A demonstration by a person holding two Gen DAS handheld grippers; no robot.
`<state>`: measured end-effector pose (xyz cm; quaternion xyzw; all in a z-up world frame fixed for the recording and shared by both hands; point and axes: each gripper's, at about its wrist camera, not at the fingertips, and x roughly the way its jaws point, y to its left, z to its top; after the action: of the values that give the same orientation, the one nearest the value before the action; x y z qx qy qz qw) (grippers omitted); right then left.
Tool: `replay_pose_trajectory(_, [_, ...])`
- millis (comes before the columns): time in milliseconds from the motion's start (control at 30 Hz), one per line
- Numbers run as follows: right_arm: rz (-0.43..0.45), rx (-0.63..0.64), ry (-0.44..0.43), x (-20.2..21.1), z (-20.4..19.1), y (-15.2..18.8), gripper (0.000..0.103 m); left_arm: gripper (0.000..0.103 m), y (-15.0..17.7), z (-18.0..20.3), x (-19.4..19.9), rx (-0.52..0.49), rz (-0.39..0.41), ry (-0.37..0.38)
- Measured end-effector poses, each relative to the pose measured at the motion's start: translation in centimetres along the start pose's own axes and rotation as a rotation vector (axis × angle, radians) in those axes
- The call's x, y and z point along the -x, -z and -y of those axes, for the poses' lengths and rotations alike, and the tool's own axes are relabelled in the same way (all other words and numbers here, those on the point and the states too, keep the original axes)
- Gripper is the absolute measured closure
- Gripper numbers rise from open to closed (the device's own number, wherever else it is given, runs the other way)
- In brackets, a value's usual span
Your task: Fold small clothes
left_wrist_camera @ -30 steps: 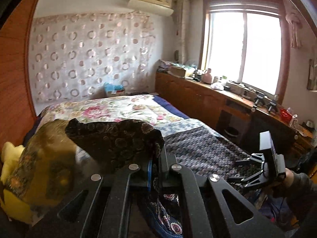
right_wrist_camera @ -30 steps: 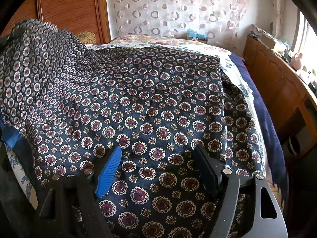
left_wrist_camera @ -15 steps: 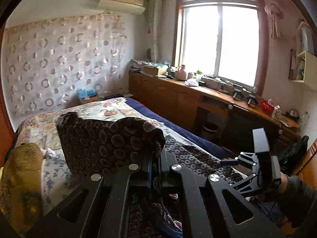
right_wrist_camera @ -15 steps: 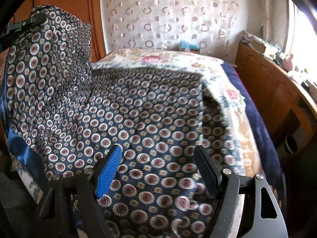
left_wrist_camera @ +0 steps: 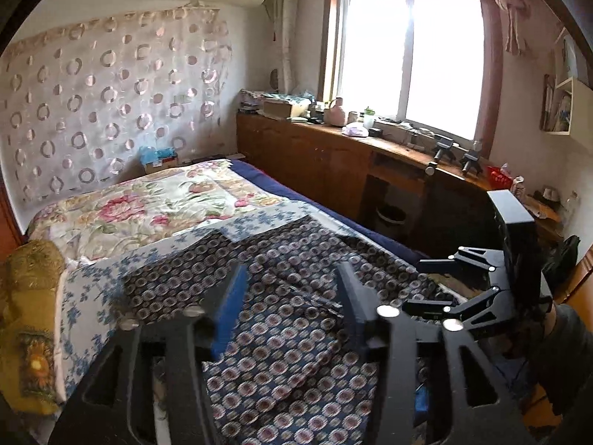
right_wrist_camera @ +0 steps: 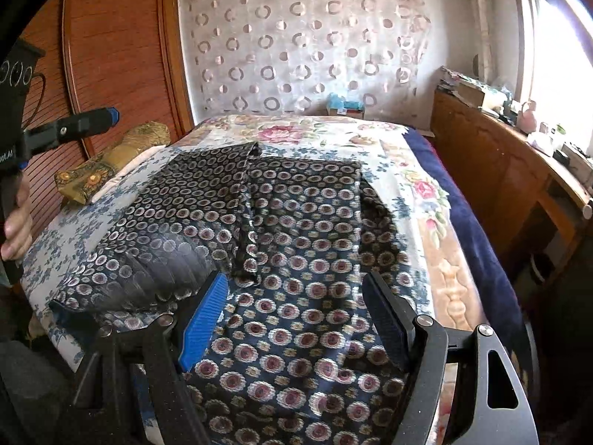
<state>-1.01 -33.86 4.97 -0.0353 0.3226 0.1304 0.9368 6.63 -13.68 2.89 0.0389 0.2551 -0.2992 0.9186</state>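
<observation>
1. Right wrist view: the patterned garment [right_wrist_camera: 281, 230] lies spread on the bed [right_wrist_camera: 426, 185], its left part laid over the middle in one fold.
2. Progress, as I judge it: one fold is down; further folds and smoothing remain.
3. Left tongs [left_wrist_camera: 292, 296] gape, their jaws just opened, with nothing between them; earlier they pinched a raised flap that now lies flat.
4. Right tongs [right_wrist_camera: 296, 319] hang open above the near cloth, gripping nothing, as before.
</observation>
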Motion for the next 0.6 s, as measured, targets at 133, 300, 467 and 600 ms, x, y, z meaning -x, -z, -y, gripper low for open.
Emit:
replay_pose_trajectory(133, [-0.014,0.017,-0.023,-1.2,-1.1,-0.1,0.026,0.028,1.1,-1.1,0.6,0.022,0.001,-0.029])
replay_pose_trajectory(300, [-0.04,0.04,-0.051,-3.5,-1.6,-1.1,0.029,0.028,2.6,-2.7,1.3,0.054,0.002,-0.105])
replay_pose_trajectory(467, [-0.079,0.057,-0.085,-6.4,-1.8,-2.5,0.035,0.028,4.3,-4.3,1.1,0.084,-0.022,-0.155])
replay_pose_trajectory(600, [-0.126,0.069,-0.11,-8.8,-1.8,-3.4,0.042,0.028,5.0,-5.2,1.0,0.098,-0.033,-0.182])
